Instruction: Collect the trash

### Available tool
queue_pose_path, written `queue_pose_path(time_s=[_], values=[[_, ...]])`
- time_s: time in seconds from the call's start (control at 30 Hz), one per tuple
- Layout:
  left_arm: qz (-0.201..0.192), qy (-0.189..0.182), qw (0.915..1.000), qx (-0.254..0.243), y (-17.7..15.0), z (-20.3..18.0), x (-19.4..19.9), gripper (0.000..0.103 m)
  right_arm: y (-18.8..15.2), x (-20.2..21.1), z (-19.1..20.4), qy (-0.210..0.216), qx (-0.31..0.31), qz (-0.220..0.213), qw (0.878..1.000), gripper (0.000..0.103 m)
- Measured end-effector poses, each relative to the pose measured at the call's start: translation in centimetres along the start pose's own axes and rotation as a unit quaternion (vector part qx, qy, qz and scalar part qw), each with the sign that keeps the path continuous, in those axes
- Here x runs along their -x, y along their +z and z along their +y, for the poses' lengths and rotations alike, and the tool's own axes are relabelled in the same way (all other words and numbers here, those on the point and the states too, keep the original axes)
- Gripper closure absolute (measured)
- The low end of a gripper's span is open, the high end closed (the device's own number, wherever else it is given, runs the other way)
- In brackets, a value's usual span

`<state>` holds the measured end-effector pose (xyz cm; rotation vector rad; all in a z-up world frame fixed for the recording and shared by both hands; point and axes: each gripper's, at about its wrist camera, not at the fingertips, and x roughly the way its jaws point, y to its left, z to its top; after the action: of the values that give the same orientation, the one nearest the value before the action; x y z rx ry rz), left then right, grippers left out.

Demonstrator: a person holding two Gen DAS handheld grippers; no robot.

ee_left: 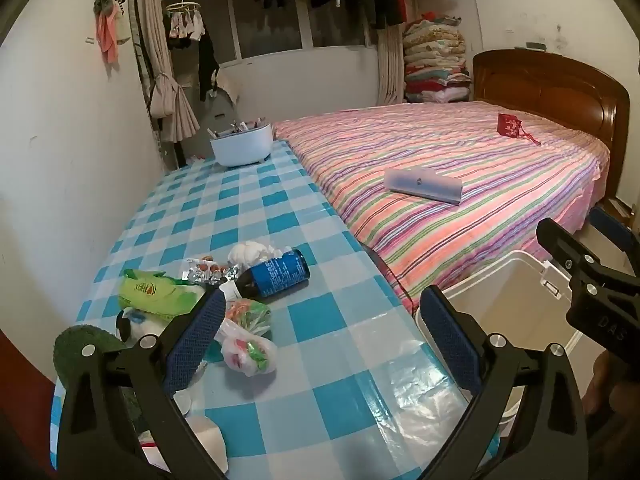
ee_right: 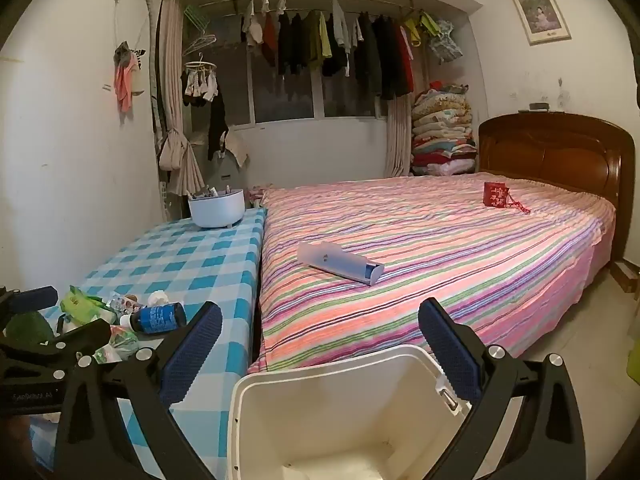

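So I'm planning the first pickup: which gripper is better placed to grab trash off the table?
Left. The left gripper is open over the checked table, beside the blue bottle and wrappers. The right gripper is open above the white bin, off the table.

A home bedroom: a wide bed with a pink striped sheet (ee_right: 420, 248) and carved wooden headboard (ee_right: 556, 152), clothes hanging on a window rail (ee_right: 328, 40), stacked folded quilts (ee_right: 442, 132).

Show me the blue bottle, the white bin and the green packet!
blue bottle (ee_left: 280, 276), left wrist view, on its blue label.
white bin (ee_right: 320, 412), right wrist view, on its inner wall.
green packet (ee_left: 156, 292), left wrist view, on its middle.
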<state>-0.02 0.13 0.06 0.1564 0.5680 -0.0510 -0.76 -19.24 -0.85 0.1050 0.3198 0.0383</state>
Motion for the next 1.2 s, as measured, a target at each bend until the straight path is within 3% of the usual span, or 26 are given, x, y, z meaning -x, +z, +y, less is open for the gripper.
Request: queue_pose_path(time_s=[0.73, 1.2], values=[[0.0, 0.002, 1.0, -0.005, -0.1, 0.0, -0.3, 0.007, -0.5, -0.9, 0.6, 0.01, -0.005, 0.015, 1.0, 0.007], [-0.017, 0.012, 0.9997, 0.014, 0.4, 2.5, 1.7, 0.007, -0.8, -1.6, 1.6, 0.017, 0.002, 0.023, 1.0, 0.007]])
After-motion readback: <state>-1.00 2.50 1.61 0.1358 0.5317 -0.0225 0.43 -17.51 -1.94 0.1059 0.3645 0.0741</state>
